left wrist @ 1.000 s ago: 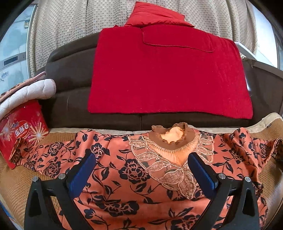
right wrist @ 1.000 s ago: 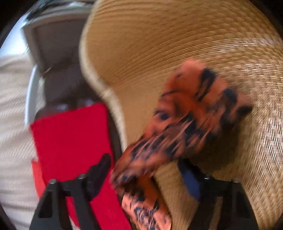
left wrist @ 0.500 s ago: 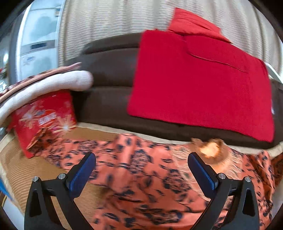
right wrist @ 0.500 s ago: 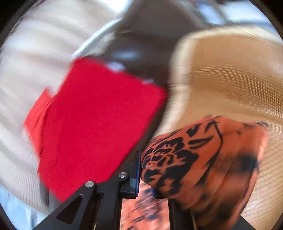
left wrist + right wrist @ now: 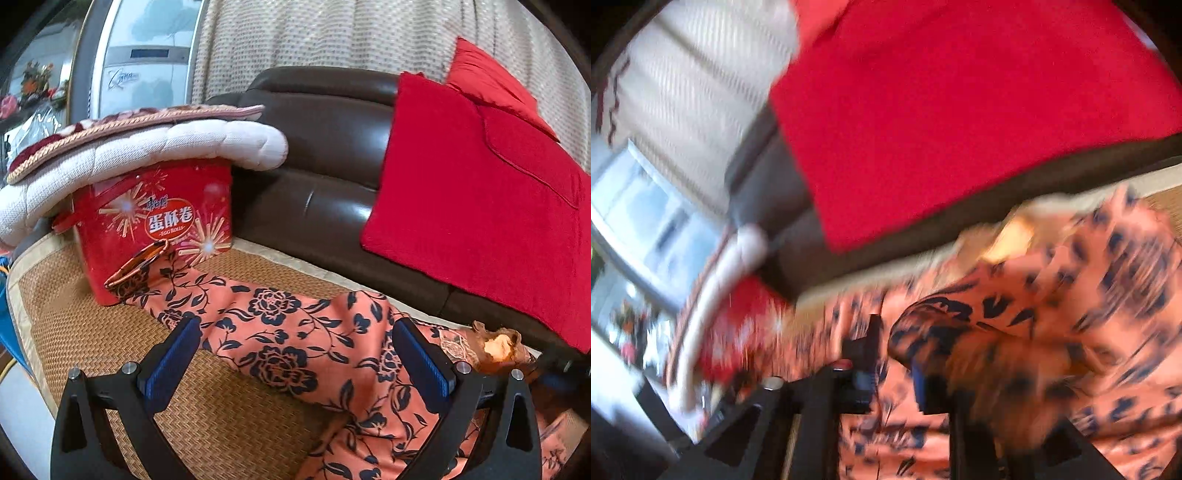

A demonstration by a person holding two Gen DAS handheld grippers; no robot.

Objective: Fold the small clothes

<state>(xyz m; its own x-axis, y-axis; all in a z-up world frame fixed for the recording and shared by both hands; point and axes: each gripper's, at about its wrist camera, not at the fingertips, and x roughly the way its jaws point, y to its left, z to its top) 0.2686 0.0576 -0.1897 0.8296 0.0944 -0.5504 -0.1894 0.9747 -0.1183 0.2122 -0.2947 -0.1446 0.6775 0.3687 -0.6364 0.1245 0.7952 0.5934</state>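
Right wrist view was motion-blurred throughout; floral garment [image 5: 1052, 332] smeared, its hem cut off at btm edge in left view.

Home lounge: sofa [image 5: 332, 147], curtain [image 5: 314, 33].

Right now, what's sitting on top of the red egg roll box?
A thick white quilted pad lies across the red egg roll box, with a maroon, gold-corded cushion stacked on it. The pad covers the box's top entirely, so its lid cannot be seen.
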